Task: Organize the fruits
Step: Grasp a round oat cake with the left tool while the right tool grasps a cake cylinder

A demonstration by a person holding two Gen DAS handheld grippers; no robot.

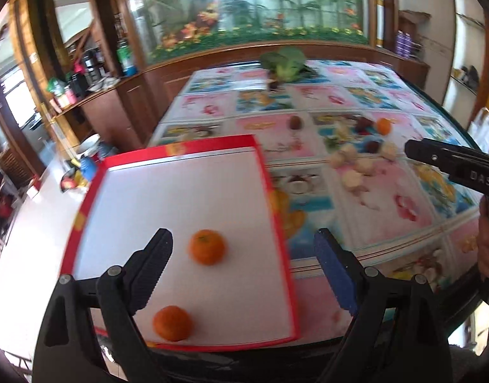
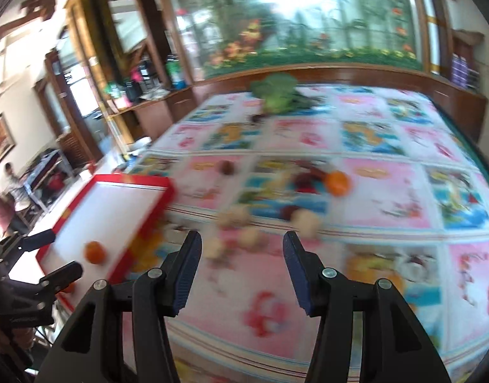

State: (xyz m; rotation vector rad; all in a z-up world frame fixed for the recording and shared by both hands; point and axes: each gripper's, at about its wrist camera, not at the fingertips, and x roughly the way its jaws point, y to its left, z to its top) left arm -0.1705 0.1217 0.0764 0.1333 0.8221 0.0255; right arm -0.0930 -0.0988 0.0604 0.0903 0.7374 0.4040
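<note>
We see two small oranges [image 1: 207,246] [image 1: 172,323] lying in a red-rimmed white tray [image 1: 263,166], round and bright, one nearer the tray's front edge. A third orange [image 2: 338,183] sits loose on the surface [image 2: 388,198] among pale, blurred roundish fruits [image 2: 305,220] and dark red ones [image 1: 363,126], well apart from the tray. The surface wears a pink and blue patterned cloth; a leafy green vegetable [image 1: 287,60] lies at its far end, before a garden mural and wooden shelving. Our left gripper [image 1: 242,249] hangs over the tray, fingers spread wide and empty, one orange between them. Our right gripper [image 2: 242,249] hovers above the pale fruits, fingers likewise released.
</note>
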